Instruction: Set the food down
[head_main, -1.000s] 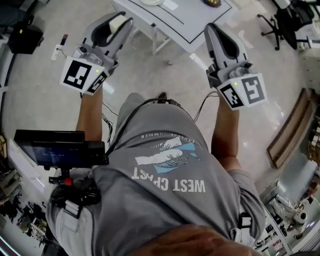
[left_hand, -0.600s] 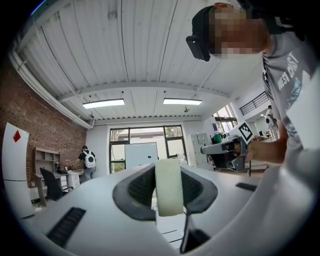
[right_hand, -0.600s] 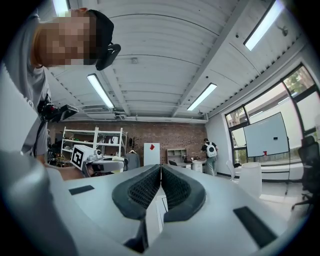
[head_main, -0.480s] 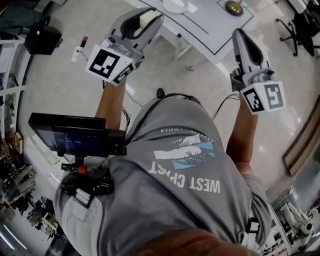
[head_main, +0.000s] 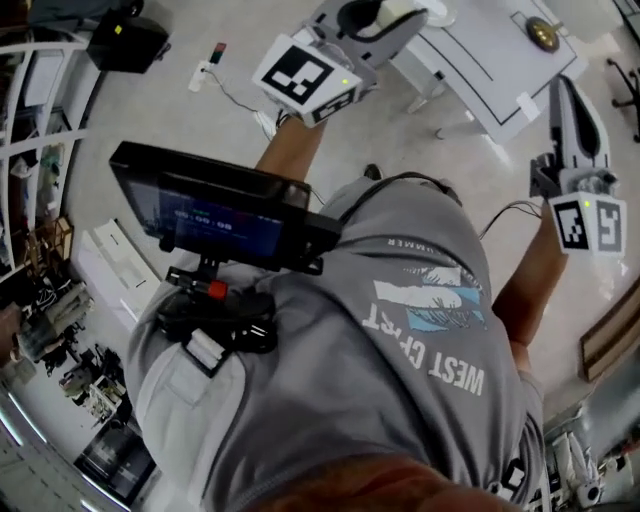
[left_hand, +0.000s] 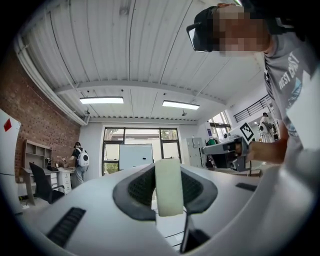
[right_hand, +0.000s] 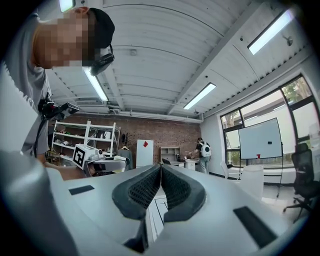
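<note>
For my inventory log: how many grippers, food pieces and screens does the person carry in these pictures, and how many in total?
grippers: 2, the left gripper and the right gripper
food piece: 1
screen: 1
total: 4

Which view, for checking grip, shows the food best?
Left gripper view: the food sits close-up between its jaws. Head view catches only its pale top at the frame edge; right gripper view misses it.
</note>
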